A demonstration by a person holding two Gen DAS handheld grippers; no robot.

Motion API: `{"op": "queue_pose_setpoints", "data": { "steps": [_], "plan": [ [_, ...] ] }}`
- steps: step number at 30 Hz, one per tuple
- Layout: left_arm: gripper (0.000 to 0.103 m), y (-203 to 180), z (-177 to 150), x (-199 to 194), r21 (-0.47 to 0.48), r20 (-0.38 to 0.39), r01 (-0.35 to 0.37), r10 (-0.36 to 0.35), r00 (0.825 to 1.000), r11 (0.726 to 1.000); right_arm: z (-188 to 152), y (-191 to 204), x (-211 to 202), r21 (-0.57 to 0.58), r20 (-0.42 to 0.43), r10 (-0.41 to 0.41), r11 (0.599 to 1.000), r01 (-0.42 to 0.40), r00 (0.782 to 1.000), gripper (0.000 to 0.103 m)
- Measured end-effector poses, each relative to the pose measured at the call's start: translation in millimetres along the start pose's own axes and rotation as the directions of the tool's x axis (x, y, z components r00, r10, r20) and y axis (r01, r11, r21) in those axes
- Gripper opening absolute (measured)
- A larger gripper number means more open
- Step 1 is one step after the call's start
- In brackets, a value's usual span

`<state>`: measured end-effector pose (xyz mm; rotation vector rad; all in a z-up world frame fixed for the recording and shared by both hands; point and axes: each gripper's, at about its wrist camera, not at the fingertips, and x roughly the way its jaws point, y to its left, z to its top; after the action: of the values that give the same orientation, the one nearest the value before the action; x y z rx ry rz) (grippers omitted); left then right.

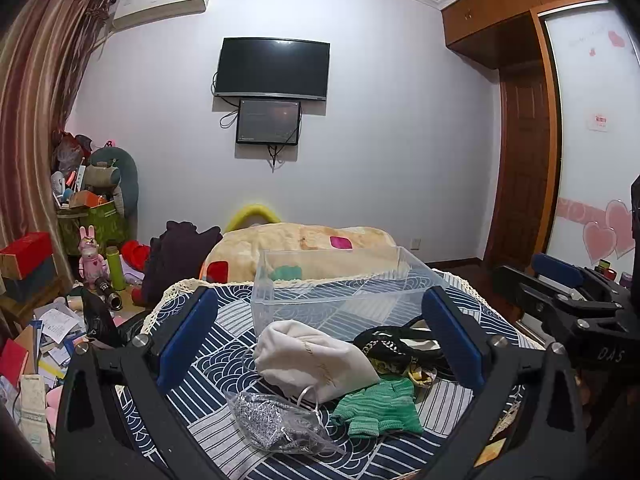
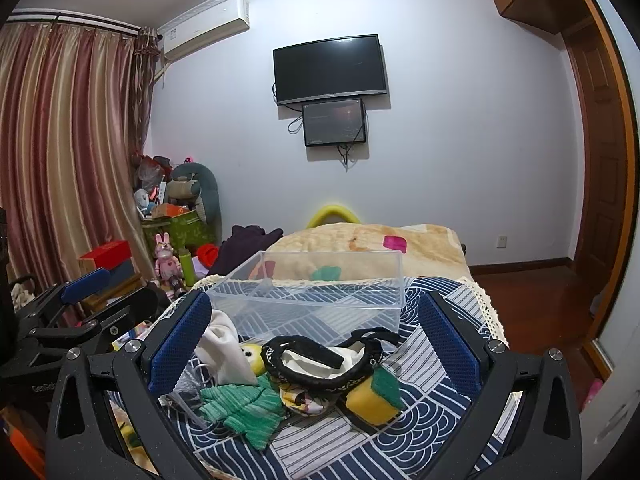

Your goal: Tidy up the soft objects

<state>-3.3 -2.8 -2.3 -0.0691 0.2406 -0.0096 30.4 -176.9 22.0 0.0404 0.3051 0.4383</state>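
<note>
A pile of soft things lies on the blue patterned cloth [image 1: 224, 392] before an empty clear plastic bin [image 1: 340, 292]. It holds a white fabric pouch [image 1: 316, 360], green knit gloves [image 1: 380, 404], a silver mesh item in a clear bag [image 1: 276, 424] and a black braided strap [image 1: 400, 344]. The right wrist view shows the bin [image 2: 320, 292], gloves [image 2: 244, 404], pouch [image 2: 228, 348], strap [image 2: 320, 364] and a yellow-green sponge [image 2: 376, 396]. My left gripper [image 1: 320, 324] and right gripper [image 2: 316, 336] are both open and empty, hovering just short of the pile.
A beige blanket [image 1: 304, 248] lies beyond the bin. Clutter, boxes and a pink rabbit toy [image 1: 91, 256] fill the floor at left. Wood floor [image 2: 536, 300] and a wardrobe [image 1: 524, 160] are at right. A TV [image 1: 272, 68] hangs on the far wall.
</note>
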Motion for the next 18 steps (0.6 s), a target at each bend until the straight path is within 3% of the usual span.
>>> {"op": "queue_pose_setpoints", "data": {
  "steps": [18],
  "plan": [
    [0.103, 1.4, 1.3, -2.0, -0.009, 0.000, 0.004, -0.004, 1.000, 1.000, 0.5, 1.8, -2.9, 0.002, 0.005, 0.005, 1.000, -0.005, 1.000, 0.103]
  ]
}}
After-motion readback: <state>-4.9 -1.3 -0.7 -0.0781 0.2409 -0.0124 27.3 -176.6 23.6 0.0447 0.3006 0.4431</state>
